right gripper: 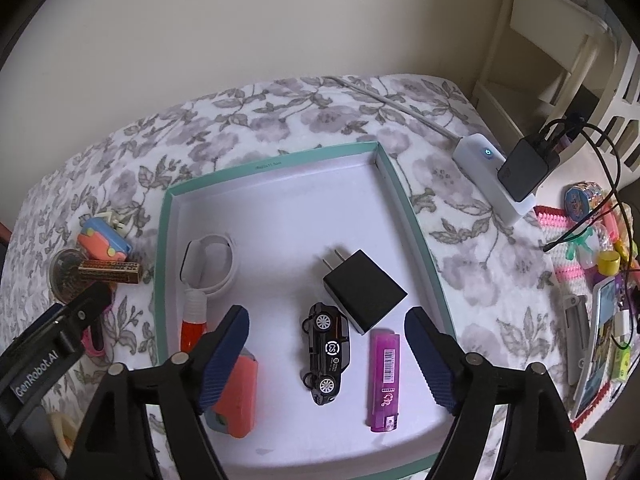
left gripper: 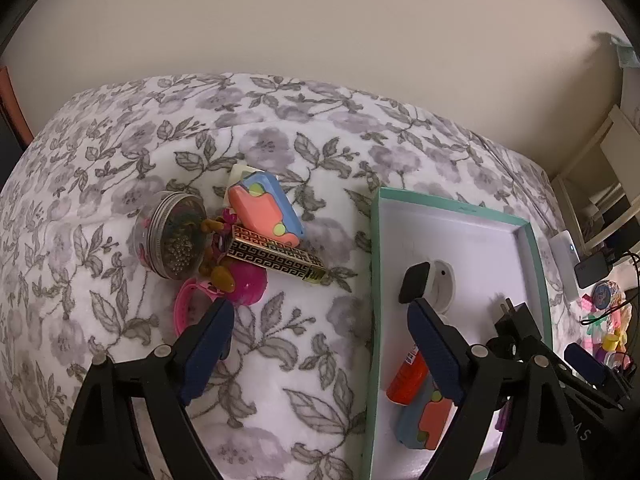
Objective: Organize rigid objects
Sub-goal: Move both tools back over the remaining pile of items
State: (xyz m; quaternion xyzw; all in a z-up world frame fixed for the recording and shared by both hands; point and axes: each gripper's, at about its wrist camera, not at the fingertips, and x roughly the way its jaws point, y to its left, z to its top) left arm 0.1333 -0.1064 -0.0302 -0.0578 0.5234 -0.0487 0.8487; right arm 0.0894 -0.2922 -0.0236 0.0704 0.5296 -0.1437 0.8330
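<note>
Where ribbed tools gape — boxy matte charger (right gripper: 365, 292), glossy lighter (right gripper: 383, 380).

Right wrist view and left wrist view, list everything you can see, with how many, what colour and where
Box lid tray: one, teal rim, on floral bedspread.
Charger: one, black, tray middle.
Toy car: one, black, beside charger.
Lighter: one, purple, right of car.
Watch band: one, white, tray left.
Tube: one, orange-red, below band.
Gold patterned case: one, in pile left of tray.
Jar: one, metal lid, in pile.
Left gripper: open.
Right gripper: open, over tray.
</note>
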